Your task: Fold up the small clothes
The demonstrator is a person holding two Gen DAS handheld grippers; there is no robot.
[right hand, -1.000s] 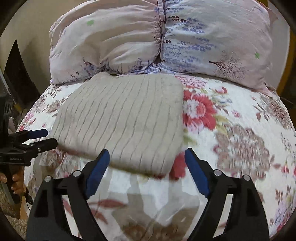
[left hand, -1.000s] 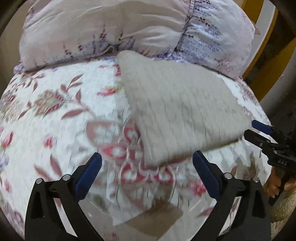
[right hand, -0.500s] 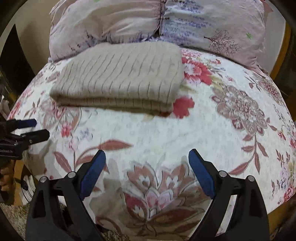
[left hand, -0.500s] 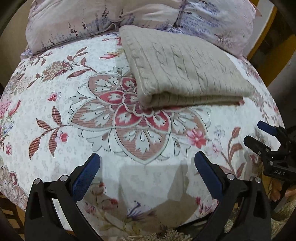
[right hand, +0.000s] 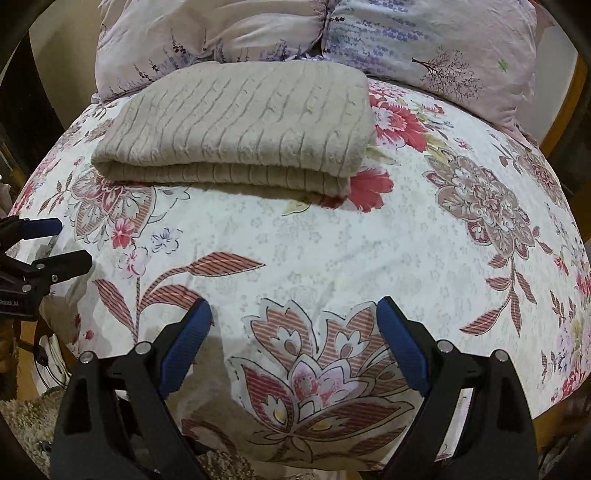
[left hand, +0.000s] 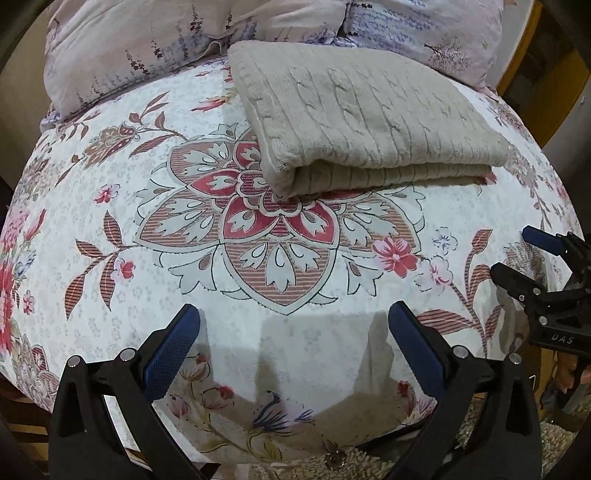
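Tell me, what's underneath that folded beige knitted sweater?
The folded beige cable-knit sweater lies on the floral bedspread; red flower petals peek out at its edge. The pattern beneath it is covered.

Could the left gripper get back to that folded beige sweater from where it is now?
Probably yes. The left gripper is open and empty, and only bare floral bedspread lies between it and the sweater. The right gripper sits off to the side.

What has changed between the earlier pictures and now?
Both claws, left and right, have drawn back from the folded beige sweater toward the near edge of the floral bedspread. Both stayed open and empty; the sweater stayed folded before the pillows.
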